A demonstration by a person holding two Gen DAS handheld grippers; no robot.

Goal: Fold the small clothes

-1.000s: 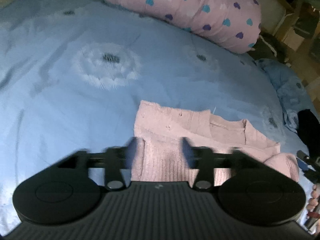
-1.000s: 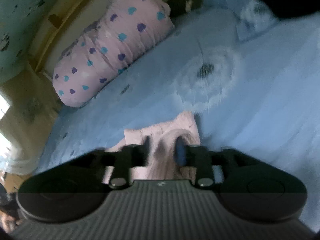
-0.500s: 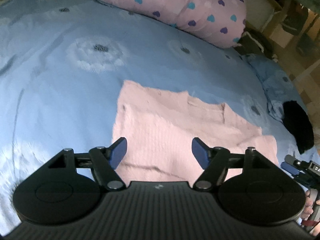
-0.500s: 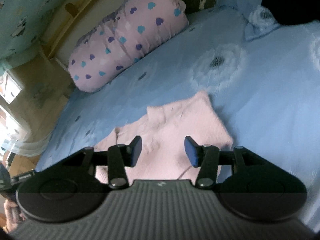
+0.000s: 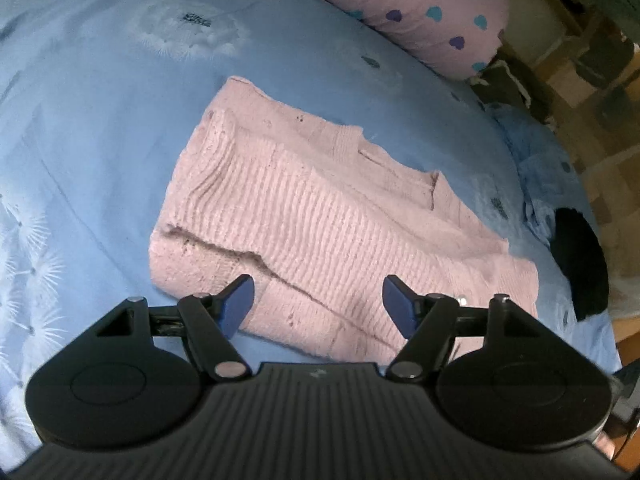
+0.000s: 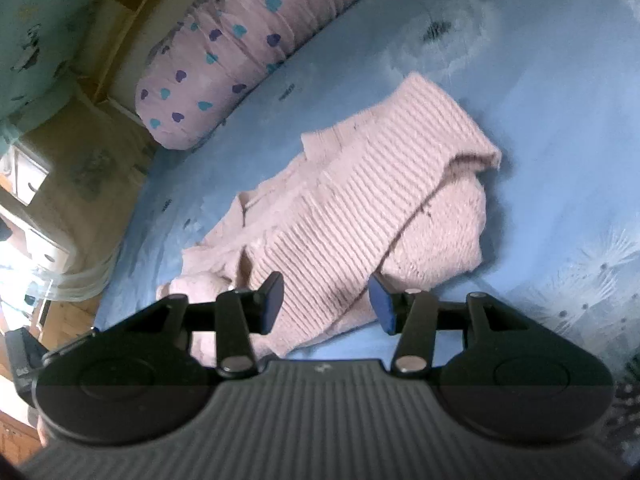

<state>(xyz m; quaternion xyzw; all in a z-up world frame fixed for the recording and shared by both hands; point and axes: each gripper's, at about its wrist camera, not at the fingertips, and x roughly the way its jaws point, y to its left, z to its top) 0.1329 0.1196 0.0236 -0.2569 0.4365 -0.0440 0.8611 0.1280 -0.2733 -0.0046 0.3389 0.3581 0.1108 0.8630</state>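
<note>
1. Pink knit garment (image 5: 320, 216): ribbed, partly folded, one layer doubled over another. It lies flat on the bed, near its middle; seen also from the right wrist (image 6: 360, 208).
2. Bed sheet (image 5: 100, 120): light blue, printed with pale dandelion heads; it carries the garment.
3. Bolster pillow (image 5: 420, 12): pink with purple and teal hearts, at the far edge of the bed, well apart from the garment.
4. Black cloth item (image 5: 580, 260): at the bed's right edge, apart from the garment; kind not discernible.
5. Left gripper (image 5: 318, 304): fingers spread wide, nothing between them, poised over the garment's near edge.
6. Right gripper (image 6: 326, 300): fingers parted, gripping nothing, above the garment's near end.
</note>
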